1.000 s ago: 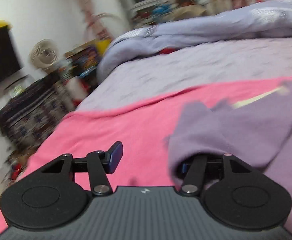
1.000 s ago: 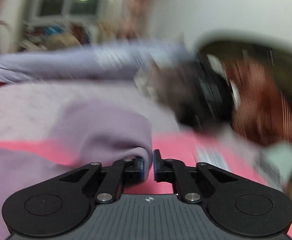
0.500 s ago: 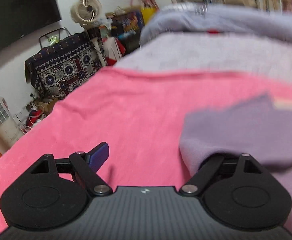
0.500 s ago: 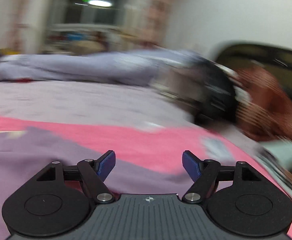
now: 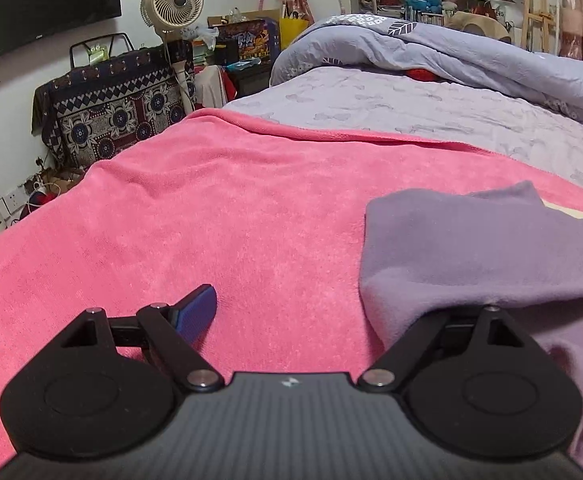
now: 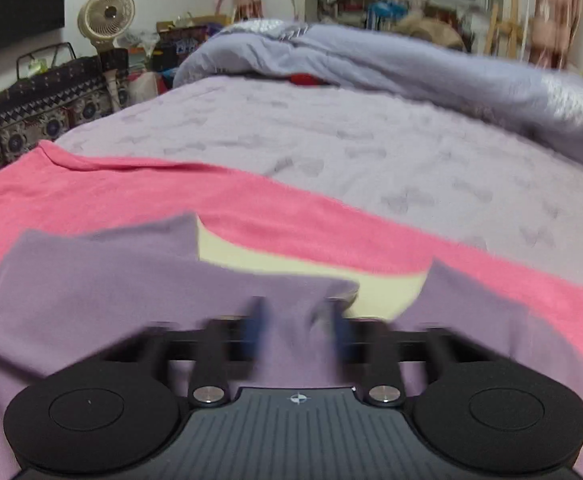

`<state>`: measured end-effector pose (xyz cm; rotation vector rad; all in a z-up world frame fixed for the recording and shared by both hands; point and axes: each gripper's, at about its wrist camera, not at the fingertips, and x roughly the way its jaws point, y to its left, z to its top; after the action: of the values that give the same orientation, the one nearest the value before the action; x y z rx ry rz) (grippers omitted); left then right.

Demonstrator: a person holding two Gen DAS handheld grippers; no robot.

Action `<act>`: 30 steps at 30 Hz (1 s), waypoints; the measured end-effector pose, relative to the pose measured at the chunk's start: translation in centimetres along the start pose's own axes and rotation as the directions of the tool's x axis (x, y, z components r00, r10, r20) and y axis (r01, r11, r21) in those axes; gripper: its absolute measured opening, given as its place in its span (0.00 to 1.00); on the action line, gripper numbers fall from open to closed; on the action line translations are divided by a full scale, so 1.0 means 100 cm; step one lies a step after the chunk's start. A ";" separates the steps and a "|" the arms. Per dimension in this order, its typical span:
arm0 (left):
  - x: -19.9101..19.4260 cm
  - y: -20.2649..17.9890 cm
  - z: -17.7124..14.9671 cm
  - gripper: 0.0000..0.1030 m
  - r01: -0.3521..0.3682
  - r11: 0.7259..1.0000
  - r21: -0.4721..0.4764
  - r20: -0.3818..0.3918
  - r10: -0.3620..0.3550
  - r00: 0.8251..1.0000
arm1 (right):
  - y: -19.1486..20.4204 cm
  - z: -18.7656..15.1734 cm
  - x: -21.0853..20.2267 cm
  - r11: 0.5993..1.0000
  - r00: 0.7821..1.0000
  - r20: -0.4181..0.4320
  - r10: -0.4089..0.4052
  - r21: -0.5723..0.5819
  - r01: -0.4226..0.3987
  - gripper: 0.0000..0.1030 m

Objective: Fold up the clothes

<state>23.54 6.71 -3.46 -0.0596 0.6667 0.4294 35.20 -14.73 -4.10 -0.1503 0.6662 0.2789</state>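
Observation:
A lilac garment (image 5: 471, 248) lies on a pink towel (image 5: 211, 208) spread over the bed. In the left wrist view my left gripper (image 5: 323, 312) is open; its left fingertip (image 5: 197, 308) rests over the towel, and its right finger is hidden under a folded edge of the garment. In the right wrist view the garment (image 6: 111, 280) shows a pale yellow inner panel (image 6: 311, 272) at its neck. My right gripper (image 6: 297, 330) is blurred and open, with garment cloth between its fingers.
The bed has a lilac sheet (image 5: 411, 108) and a bunched grey-lilac duvet (image 5: 471, 52) at the back. To the left stand a patterned covered cabinet (image 5: 111, 108), a fan (image 5: 175, 0) and clutter. A dark screen (image 5: 31, 0) hangs on the wall.
My right gripper let go of the garment's sleeve, opened, and swung left over the garment's neck. My left gripper stayed open and the view tilted down toward the towel.

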 end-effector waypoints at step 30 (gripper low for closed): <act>0.002 0.014 0.002 0.89 0.064 0.998 0.015 -0.011 -0.064 0.998 | -0.224 -0.122 -0.156 0.739 0.813 -0.278 -0.512 0.339 0.582 0.50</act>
<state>23.20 8.06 -3.33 -0.0683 0.6771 0.3624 23.06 -42.00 -2.72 0.0402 0.8024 -0.4608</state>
